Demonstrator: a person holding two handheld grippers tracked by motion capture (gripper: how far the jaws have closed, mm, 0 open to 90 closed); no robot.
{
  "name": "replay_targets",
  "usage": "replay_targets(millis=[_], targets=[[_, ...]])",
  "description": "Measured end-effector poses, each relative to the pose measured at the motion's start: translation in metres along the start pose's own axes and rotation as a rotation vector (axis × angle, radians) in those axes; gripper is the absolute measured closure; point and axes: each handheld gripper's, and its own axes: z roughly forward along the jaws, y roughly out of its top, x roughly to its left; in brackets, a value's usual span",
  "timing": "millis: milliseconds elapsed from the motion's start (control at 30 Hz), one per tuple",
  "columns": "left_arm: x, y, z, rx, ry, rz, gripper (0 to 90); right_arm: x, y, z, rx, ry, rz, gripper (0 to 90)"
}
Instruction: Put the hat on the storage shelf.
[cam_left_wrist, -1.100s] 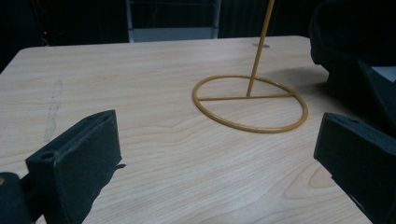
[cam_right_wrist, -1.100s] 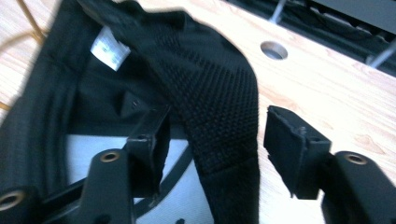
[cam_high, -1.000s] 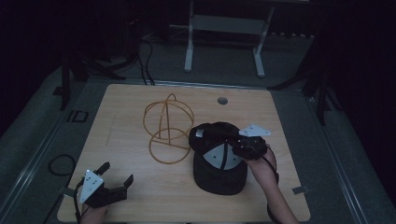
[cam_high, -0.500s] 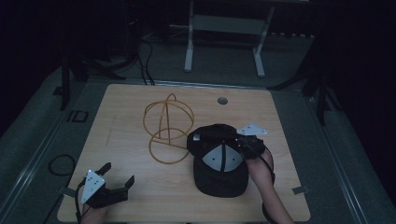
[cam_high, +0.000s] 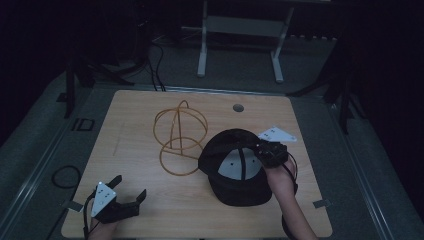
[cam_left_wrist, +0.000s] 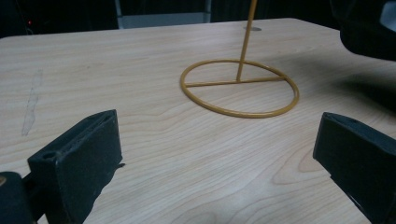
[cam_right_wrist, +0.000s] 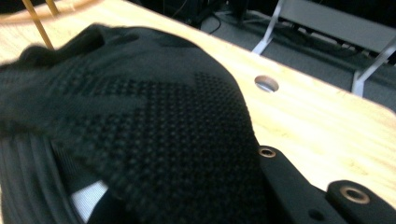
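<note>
The right tool (cam_high: 263, 152) had just clenched on the black cap (cam_high: 235, 170) and lifted its back edge off the tabletop (cam_high: 150, 210), so the pick-up seemed begun, while the left tool (cam_high: 131, 192) rested released near the front left corner.

Cap (cam_high: 235, 167): black, with a raised dotted mesh weave across the crown; pale grey-white panel on the inside. Wire stand (cam_high: 177, 135): mustard yellow throughout, ring base included. Table (cam_high: 130, 115): light wood with wavy grain and one faint grey streak. Left gripper (cam_high: 131, 192): black, with a grey plate. Right gripper (cam_high: 260, 148): black, brass-coloured eyelets on its jaw.
</note>
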Motion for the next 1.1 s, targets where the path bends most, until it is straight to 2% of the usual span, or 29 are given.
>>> replay_targets(millis=[100,200,367,467,533,633,700,767,833,900,967,1100], targets=[[-0.005,0.002,0.0,-0.004,-0.02,-0.017,1.4,0.002,0.007,-0.009,-0.031,-0.006,-0.013,89.0],[-0.013,0.003,0.001,0.002,-0.032,-0.004,1.4,0.004,0.014,-0.018,-0.052,-0.02,-0.037,89.0],[-0.028,0.01,0.003,0.006,-0.06,0.01,1.4,0.002,0.022,-0.03,-0.084,-0.025,-0.048,89.0],[-0.039,0.018,0.004,0.012,-0.099,0.005,1.4,0.001,0.026,-0.041,-0.113,-0.023,-0.047,89.0],[-0.048,0.026,0.004,0.032,-0.117,0.025,1.4,0.001,0.029,-0.048,-0.131,-0.016,-0.051,89.0],[-0.059,0.039,0.002,0.03,-0.16,0.048,1.4,0.003,0.032,-0.059,-0.157,-0.011,-0.056,89.0],[-0.065,0.047,0.003,0.041,-0.194,0.027,1.4,0.005,0.034,-0.064,-0.171,-0.007,-0.064,89.0],[-0.069,0.054,0.005,0.032,-0.261,-0.001,1.4,0.006,0.036,-0.069,-0.18,-0.001,-0.068,89.0],[-0.076,0.06,0.008,0.04,-0.275,0.0,1.4,0.008,0.037,-0.073,-0.19,0.006,-0.069,89.0],[-0.084,0.066,0.013,0.052,-0.285,0.03,1.4,0.01,0.038,-0.076,-0.199,0.012,-0.075,89.0],[-0.093,0.074,0.019,0.061,-0.311,0.04,1.4,0.012,0.038,-0.079,-0.208,0.02,-0.081,89.0],[-0.104,0.087,0.027,0.05,-0.349,0.056,3.9,0.017,0.037,-0.081,-0.209,0.028,-0.091,89.0]])
